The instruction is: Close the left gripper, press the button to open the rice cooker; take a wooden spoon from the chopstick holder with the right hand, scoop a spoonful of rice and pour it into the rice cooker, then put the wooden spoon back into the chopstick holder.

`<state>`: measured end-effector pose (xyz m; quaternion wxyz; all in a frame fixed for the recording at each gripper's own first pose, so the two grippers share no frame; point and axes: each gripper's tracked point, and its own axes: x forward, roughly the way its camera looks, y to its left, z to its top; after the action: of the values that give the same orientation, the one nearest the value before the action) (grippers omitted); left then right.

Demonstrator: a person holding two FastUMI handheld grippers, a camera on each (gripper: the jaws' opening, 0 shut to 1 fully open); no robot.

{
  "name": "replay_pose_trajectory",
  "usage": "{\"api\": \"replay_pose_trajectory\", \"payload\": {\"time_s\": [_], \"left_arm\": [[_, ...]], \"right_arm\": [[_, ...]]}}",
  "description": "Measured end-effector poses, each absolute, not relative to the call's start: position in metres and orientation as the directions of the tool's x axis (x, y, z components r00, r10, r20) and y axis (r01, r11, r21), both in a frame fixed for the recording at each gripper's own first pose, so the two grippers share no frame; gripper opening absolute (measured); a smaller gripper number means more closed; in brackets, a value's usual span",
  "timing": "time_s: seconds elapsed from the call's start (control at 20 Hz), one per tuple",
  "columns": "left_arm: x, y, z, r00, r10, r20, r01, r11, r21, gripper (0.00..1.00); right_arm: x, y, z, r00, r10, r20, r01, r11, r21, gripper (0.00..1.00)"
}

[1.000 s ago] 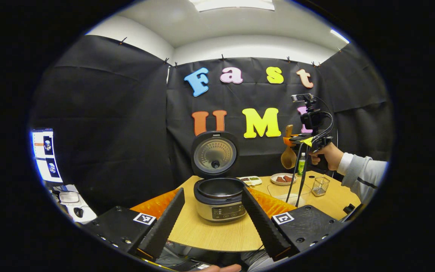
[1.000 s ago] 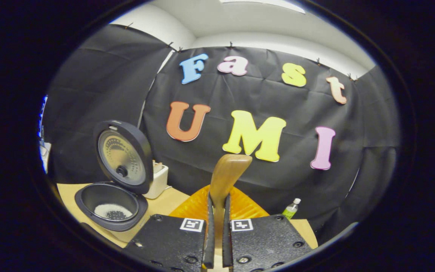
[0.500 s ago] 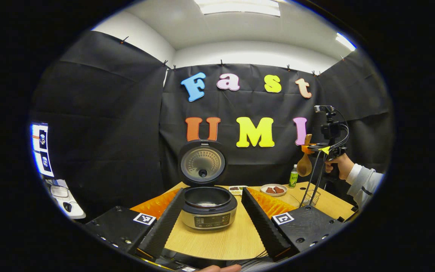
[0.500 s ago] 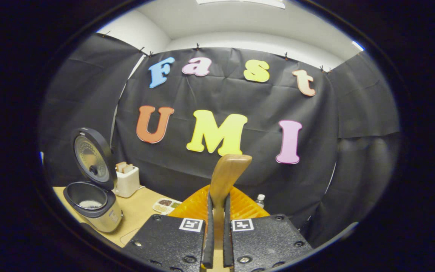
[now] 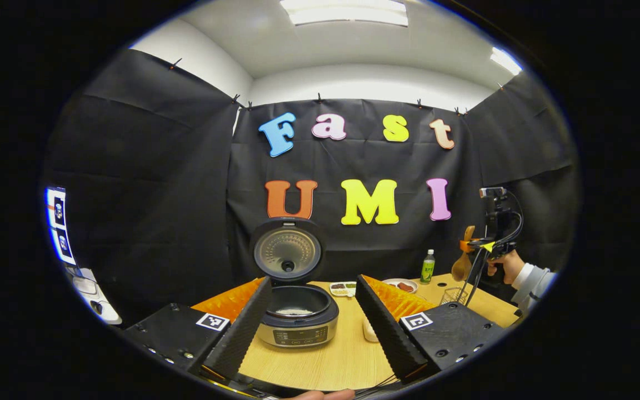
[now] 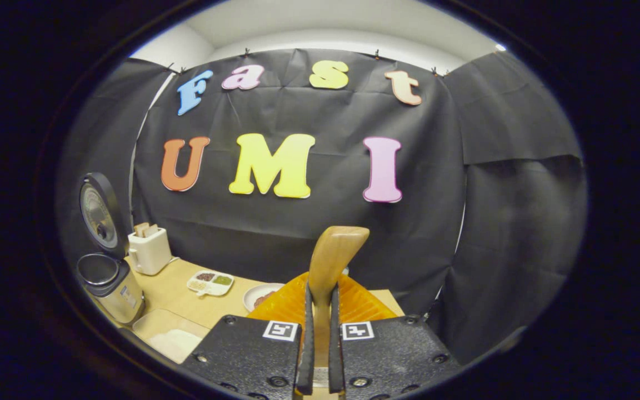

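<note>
The wooden spoon [image 6: 331, 261] is clamped by its handle between both fingers of the right claw [image 6: 320, 361], held above the far right of the bench [image 5: 320, 361], over the wire chopstick holder [image 5: 452, 295]. The rice cooker [image 5: 296, 322] is seen with its lid raised and rice inside, framed between the widely spread fingers of the empty left claw [image 5: 314, 328]
</note>
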<state>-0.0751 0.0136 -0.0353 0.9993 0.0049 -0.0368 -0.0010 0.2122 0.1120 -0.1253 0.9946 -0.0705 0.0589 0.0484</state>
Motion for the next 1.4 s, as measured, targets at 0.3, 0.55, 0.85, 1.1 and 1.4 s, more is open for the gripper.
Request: {"api": "replay_pose_trajectory", "payload": {"time_s": [0.3,0.55,0.85,1.1,1.4], "left_arm": [[-0.059,0.015,-0.055,1.000,0.007,0.009,-0.008,1.000,0.026,0.96],[-0.042,0.021,-0.067,0.999,0.020,-0.026,-0.020,1.000,0.007,0.97],[-0.015,0.028,-0.056,0.999,0.041,-0.005,-0.041,0.999,-0.003,0.96],[0.008,0.030,-0.039,0.999,0.032,-0.005,-0.033,0.998,-0.049,0.96],[0.044,0.049,-0.024,0.997,0.072,-0.039,-0.074,0.996,-0.059,0.94]], "right_arm": [[0.229,0.093,-0.168,0.978,0.085,-0.188,-0.098,0.993,-0.061,0.20],[0.241,0.078,-0.174,0.983,0.050,-0.177,-0.060,0.997,-0.051,0.46],[0.223,0.067,-0.140,0.996,0.020,-0.085,-0.030,0.993,-0.118,1.00],[0.190,0.090,-0.119,0.992,0.096,-0.086,-0.099,0.994,-0.039,1.00],[0.137,0.109,-0.078,0.989,0.091,-0.121,-0.091,0.996,0.007,1.00]]}}
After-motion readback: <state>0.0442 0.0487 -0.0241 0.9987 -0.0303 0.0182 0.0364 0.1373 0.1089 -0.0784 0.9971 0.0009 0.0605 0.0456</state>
